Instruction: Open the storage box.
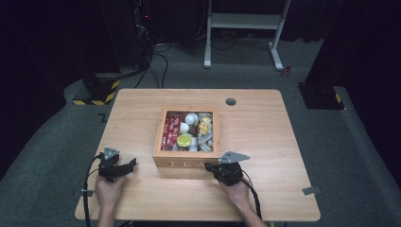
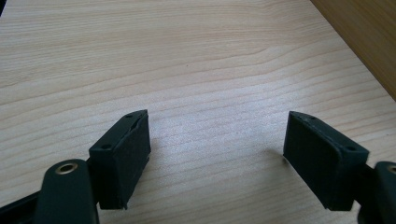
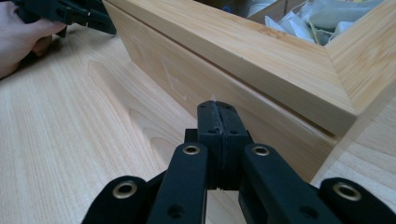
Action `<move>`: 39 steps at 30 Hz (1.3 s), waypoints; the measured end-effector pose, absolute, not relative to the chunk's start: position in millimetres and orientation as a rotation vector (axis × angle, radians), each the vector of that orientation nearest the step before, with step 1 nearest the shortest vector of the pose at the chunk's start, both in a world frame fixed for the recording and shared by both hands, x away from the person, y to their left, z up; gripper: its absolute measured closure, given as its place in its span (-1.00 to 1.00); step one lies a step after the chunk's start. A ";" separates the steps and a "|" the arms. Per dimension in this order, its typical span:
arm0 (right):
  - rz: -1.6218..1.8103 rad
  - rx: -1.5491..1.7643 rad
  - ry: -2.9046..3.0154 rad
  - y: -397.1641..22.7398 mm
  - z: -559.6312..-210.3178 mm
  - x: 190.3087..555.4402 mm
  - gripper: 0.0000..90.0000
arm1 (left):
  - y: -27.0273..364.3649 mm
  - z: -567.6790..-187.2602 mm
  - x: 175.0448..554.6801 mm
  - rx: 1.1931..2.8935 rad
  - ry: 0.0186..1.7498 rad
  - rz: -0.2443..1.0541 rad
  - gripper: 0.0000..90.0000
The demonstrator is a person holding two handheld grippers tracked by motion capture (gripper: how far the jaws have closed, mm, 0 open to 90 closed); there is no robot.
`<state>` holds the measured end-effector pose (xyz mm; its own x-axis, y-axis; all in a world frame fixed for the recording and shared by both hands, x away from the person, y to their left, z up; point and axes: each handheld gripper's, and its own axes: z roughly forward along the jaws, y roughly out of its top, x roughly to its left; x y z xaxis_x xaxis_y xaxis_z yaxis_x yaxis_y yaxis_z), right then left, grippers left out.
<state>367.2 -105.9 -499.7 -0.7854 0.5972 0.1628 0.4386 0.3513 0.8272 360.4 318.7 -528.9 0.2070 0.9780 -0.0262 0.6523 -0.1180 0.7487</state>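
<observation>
Tea box (image 1: 186,162) sat just ahead of the clenched, empty right claw (image 3: 218,113), its front wall running crosswise, while the released left claw (image 1: 133,163) waited farther off on the table (image 1: 265,142).

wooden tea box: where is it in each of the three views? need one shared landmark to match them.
High view: wooden tea box at table centre, between the two grippers.
Left gripper view: only its wall at the upper right corner.
Right gripper view: its front wall and corner fill the upper right, just past the shut right gripper.
Shared landmark: the pale wood table.
</observation>
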 end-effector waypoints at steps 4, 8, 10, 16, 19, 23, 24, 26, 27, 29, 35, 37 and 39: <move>1.414 0.967 2.430 -104.9 -500.9 369.8 1.00 | 318.7 -528.9 360.4 1.847 1.515 0.653 -0.48; 1.403 0.955 2.423 -103.1 -497.8 369.7 1.00 | 318.6 -528.9 360.5 1.847 1.515 0.654 -0.48; 1.399 0.954 2.417 -102.2 -495.7 368.8 1.00 | 318.8 -528.9 360.4 1.841 1.518 0.647 -0.48; 1.400 0.918 2.363 -99.2 -489.4 365.3 1.00 | 318.4 -528.9 360.6 1.851 1.512 0.653 -0.49; 1.385 0.901 2.341 -97.7 -489.7 363.0 1.00 | 317.6 -528.9 360.6 1.855 1.513 0.656 -0.49; 1.381 0.893 2.328 -96.4 -485.9 362.9 1.00 | 317.5 -528.8 360.7 1.862 1.509 0.657 -0.49; 1.380 0.886 2.322 -95.9 -483.9 362.8 1.00 | 317.4 -528.8 360.7 1.864 1.508 0.658 -0.50; 1.382 0.868 2.305 -95.4 -480.1 362.4 1.00 | 316.8 -529.0 360.6 1.861 1.510 0.656 -0.50; 1.390 0.865 2.290 -95.2 -478.3 362.4 1.00 | 316.5 -529.0 360.6 1.862 1.511 0.654 -0.51; 1.389 0.864 2.277 -94.6 -476.0 364.1 1.00 | 316.0 -529.1 360.8 1.872 1.503 0.660 -0.51; 1.368 0.851 2.239 -94.3 -464.2 367.9 1.00 | 315.4 -529.1 360.9 1.879 1.500 0.661 -0.52; 1.366 0.855 2.225 -96.2 -458.4 370.4 1.00 | 315.8 -529.0 360.9 1.881 1.498 0.660 -0.52; 1.360 0.867 2.222 -98.6 -455.3 374.7 1.00 | 315.7 -529.1 360.9 1.879 1.497 0.661 -0.52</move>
